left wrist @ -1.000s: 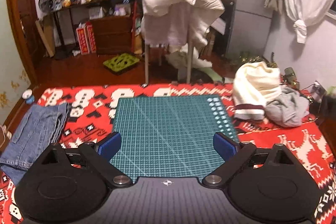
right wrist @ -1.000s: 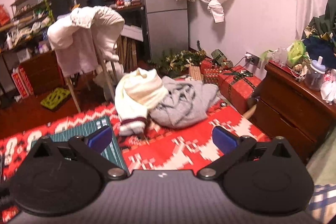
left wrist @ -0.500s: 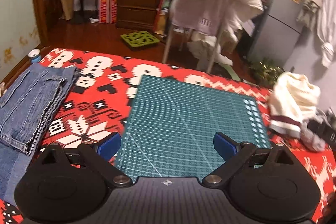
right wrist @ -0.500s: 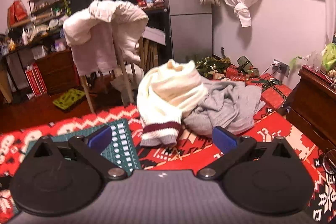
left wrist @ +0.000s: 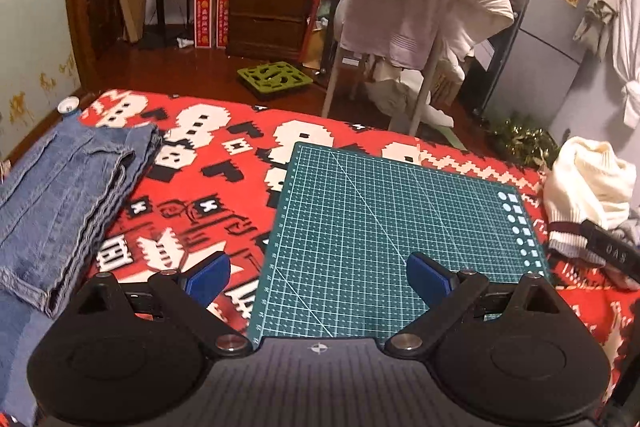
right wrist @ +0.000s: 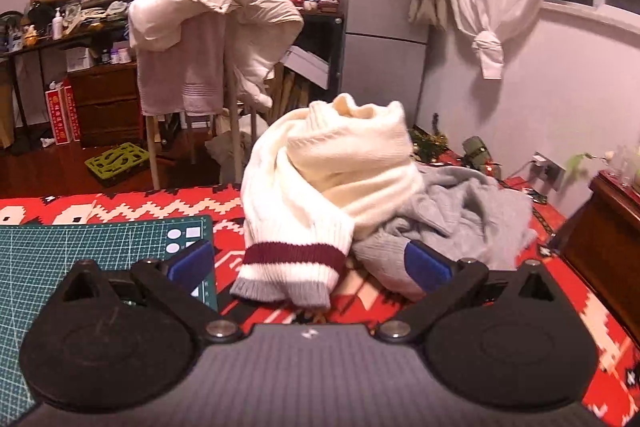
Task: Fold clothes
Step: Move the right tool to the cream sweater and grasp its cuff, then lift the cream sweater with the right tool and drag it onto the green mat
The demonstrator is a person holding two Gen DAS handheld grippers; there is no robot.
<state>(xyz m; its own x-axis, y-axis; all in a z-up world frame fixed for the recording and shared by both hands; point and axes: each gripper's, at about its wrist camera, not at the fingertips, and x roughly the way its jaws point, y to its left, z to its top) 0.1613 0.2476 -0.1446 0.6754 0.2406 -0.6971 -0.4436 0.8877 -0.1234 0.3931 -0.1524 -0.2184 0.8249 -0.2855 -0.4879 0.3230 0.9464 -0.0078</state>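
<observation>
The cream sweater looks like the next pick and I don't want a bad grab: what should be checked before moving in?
1. Right hand-held gripper open: ok.
2. Cream sweater in front of it, striped cuff nearest: ok.
3. Sweater free of the grey garment: not ok, it lies against it.
4. Green cutting mat bare for folding: ok.
5. Left hand-held gripper open, holding nothing: ok.
6. Folded jeans off the mat: ok.

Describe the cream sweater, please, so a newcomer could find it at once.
Start at the green cutting mat on the red blanket; just right of it lies a heap of two garments. The cream sweater sits atop the grey garment, and alone has a maroon-striped cuff.
</observation>
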